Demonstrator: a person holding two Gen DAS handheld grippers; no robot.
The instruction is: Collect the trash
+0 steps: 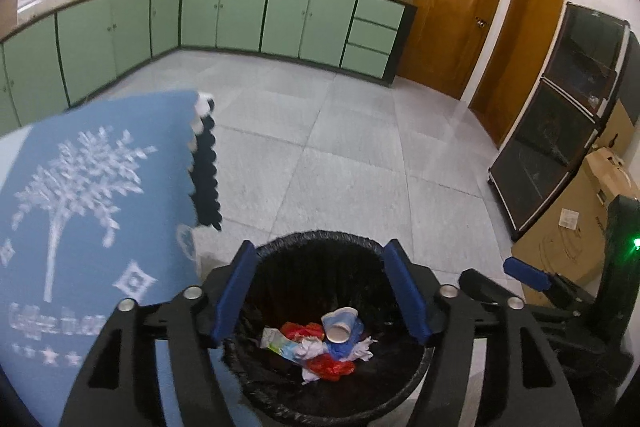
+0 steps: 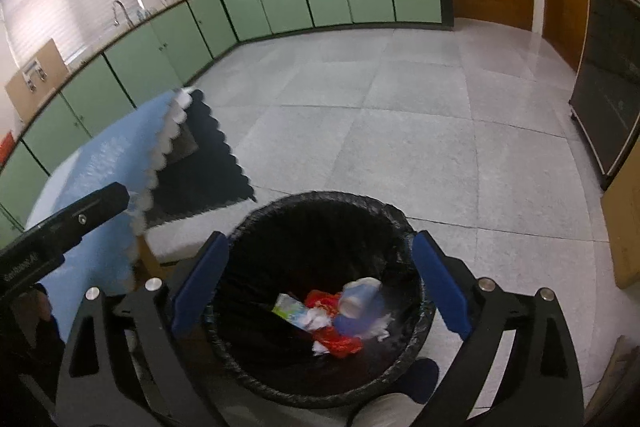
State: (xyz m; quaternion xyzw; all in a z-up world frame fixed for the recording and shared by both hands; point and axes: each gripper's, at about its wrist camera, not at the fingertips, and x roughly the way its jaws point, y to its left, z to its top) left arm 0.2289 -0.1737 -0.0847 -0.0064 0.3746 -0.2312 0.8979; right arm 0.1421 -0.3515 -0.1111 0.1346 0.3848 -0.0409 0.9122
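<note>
Nearest the camera, the left gripper [image 1: 320, 297] and the right gripper [image 2: 320, 287] both hang with blue-padded jaws spread wide and empty over the round black-lined trash bin [image 1: 320, 241]. In it lie a blue paper cup [image 1: 339, 324], red wrappers [image 1: 332, 367] and white crumpled tissue [image 1: 312, 351]. At left, a blue tablecloth with a white tree print [image 1: 92, 211] crowds the bin; mint-green cabinets [image 1: 240, 15] stand far off, brown wooden doors [image 1: 448, 7] right.

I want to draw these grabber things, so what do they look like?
Each gripper is a black frame with cut-out slots and round silver bolts. The left gripper has two long flat fingers covered in dark blue padding. The right gripper looks the same, with blue pads. In the right view, the left gripper's black body carries small white lettering, too blurred to read. A green light glows on the right gripper's body.
</note>
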